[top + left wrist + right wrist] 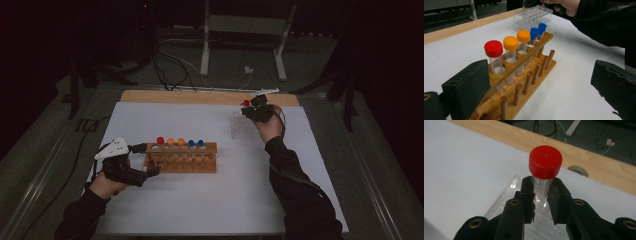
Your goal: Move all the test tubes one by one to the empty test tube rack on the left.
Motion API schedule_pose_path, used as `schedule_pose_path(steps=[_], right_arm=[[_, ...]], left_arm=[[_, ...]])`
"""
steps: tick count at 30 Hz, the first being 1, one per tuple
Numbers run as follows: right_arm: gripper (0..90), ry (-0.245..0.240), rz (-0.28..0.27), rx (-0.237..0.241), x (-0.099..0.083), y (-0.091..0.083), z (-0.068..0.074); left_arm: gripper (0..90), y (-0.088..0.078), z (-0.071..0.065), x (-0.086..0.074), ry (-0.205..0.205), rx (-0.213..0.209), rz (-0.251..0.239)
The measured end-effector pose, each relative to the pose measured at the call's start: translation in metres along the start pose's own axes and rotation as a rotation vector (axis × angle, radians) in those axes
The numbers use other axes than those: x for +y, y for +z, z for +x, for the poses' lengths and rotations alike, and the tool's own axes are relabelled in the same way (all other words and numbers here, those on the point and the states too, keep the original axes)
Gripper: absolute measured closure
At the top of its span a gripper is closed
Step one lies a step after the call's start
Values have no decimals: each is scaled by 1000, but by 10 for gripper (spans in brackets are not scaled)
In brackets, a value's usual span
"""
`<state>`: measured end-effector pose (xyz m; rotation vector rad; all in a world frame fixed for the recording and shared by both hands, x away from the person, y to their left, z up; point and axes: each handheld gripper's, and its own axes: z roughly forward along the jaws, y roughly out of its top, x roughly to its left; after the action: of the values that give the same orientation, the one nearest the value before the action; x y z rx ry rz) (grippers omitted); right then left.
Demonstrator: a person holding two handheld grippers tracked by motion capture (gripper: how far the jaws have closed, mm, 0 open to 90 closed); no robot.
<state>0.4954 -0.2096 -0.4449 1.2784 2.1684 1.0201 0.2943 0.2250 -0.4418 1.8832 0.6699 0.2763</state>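
— Black padded jaws of the left gripper (146, 159) are seen set wide apart at the near left of the white table cover (200, 200), with the left end of the wooden test-tube rack (182, 159) standing between them. Is anything clamped there?

— Nothing is clamped. In the left gripper view, one pad sits close against the rack's end while the other pad is kept well clear on the far side; whether the near pad is actually touching the wood cannot be told.

— What is carried by that rack?

— Five clear tubes are stood upright in its top row, running away from the left gripper: one with a red screw cap (493, 48), two with orange caps (510, 43), and two smaller ones with blue caps (534, 32). A row of wooden pegs (518, 90) is lined up along the rack's near side.

— And farther right?

— A clear plastic grid rack (242, 126) is set on the cover, well apart from the wooden rack. Just above it the right gripper (252, 106) is held by a hand in a dark sleeve.

— How are its jaws set?

— They are closed together on a clear plastic tube with a red screw cap (545, 162). The tube is gripped upright by its wall just below the cap, and the cap is left standing proud above the pads. The clear rack is seen directly beneath the jaws.
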Motion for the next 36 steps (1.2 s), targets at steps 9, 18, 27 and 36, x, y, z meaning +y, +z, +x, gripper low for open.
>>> schedule_pose_path(steps=[9,18,27,36], right_arm=[[744,-40,-76,-10,17,-32,3],[744,-111,-132,48,18,-69,20],[743,-195,-123,140,-14,-97,45],[743,-262,-101,230,-49,-116,71]], left_arm=[[29,-1,0,2,-4,4,-2],[29,-1,-4,8,-4,-4,-1],[29,1,-10,16,2,-14,-10],[29,10,-18,22,17,-37,8]])
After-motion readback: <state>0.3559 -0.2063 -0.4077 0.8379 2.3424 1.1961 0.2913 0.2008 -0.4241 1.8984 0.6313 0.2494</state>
